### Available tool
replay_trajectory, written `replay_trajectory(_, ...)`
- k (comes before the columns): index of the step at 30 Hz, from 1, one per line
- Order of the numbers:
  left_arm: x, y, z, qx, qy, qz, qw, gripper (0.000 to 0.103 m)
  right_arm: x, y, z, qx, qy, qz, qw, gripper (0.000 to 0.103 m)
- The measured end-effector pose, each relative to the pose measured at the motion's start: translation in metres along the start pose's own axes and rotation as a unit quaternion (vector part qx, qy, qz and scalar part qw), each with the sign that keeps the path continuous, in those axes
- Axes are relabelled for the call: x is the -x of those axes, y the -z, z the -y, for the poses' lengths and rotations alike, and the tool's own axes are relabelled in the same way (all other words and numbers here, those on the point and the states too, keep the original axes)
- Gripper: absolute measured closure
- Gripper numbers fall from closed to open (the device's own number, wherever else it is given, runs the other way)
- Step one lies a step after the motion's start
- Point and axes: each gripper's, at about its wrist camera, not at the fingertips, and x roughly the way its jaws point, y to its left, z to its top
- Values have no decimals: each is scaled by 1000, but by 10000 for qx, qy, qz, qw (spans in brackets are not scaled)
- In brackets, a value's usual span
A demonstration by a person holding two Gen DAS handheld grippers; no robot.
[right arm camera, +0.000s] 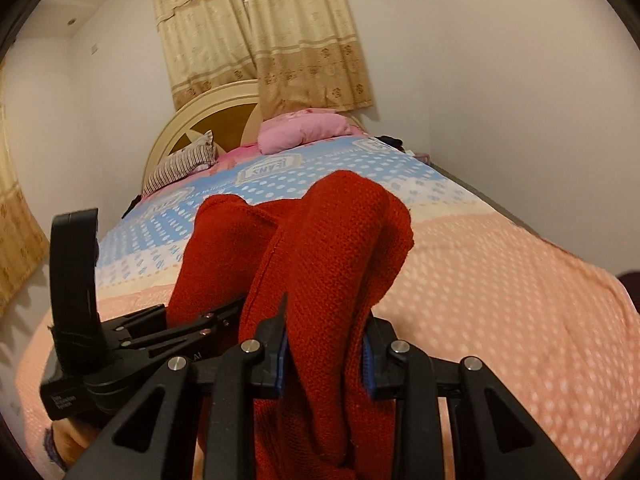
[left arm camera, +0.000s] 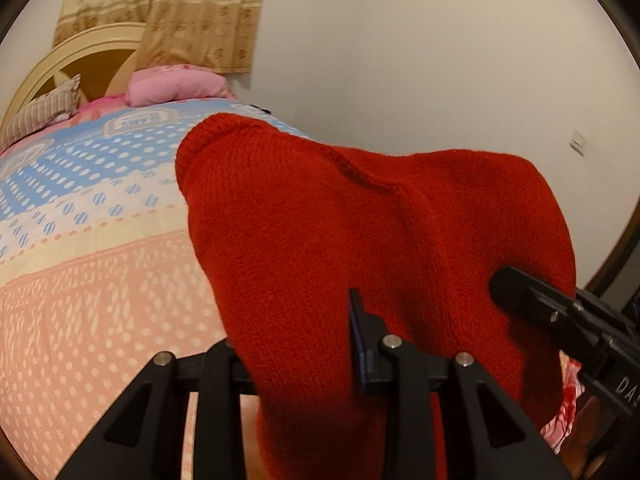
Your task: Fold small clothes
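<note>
Right tool point(right arm camera: 324, 364): pinching red knit garment point(right arm camera: 320, 264), bunched between pads
Left tool point(left arm camera: 304, 360): clamped on same garment
Garment: held up above bed point(right arm camera: 500, 280), likely lifted to spread for folding

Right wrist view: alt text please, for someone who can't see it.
The right gripper is shut on a red knit garment above a bed with a peach and blue dotted cover. The left gripper comes in from the left; pillows and curtains are behind.

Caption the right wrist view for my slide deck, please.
Right gripper clamps a red knitted garment above a patterned bedspread.
</note>
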Motion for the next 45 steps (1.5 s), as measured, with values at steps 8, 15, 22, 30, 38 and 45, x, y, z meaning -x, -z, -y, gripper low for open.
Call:
replay_trajectory(8, -16, 5, 46, -482, 234, -192, 9984, 71, 44, 16, 30, 38, 483, 108, 9988, 76)
replay_trajectory(15, -58, -6, 64, -729, 237, -441, 9961, 71, 47, 32, 76, -238, 848, 134, 9960, 77)
replay_trajectory(22, -101, -12, 89, -1067, 80, -568, 9926, 72, 27, 39, 118, -319, 1235, 164, 9917, 78)
replay_trajectory(30, -150, -13, 90, -1045, -282, -733, 9914, 71, -22, 45, 174, -389, 1681, -121, 9849, 82)
replay_trajectory(38, -167, -5, 77, -243, -64, -1044, 9942, 48, -61, 60, 221, -584, 1400, -668, 9862, 82)
replay_trajectory(45, -185, -15, 51, 473, 119, -1551, 9867, 22, -69, 59, 253, -1417, 1077, -793, 9808, 57)
